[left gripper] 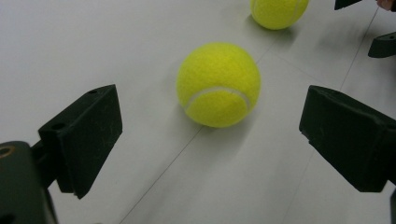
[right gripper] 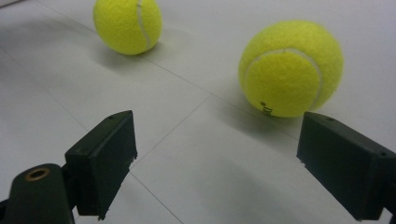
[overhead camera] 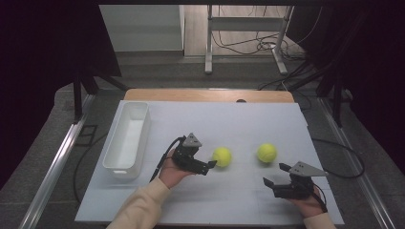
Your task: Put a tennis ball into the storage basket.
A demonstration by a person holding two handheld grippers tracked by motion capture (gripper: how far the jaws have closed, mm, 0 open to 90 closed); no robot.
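Two yellow tennis balls lie on the white table top. The left ball rests just ahead of my left gripper, whose jaws stand wide open with the ball beyond their tips, not between them. The right ball sits a short way ahead of my right gripper, which is also open and empty. In the right gripper view the left ball shows farther off at the upper left. The right ball appears at the top of the left gripper view.
A long white bin, empty, stands along the table's left side. The other gripper's jaw tips show at the top right of the left gripper view. Black curtains, a metal frame and floor cables lie beyond the table.
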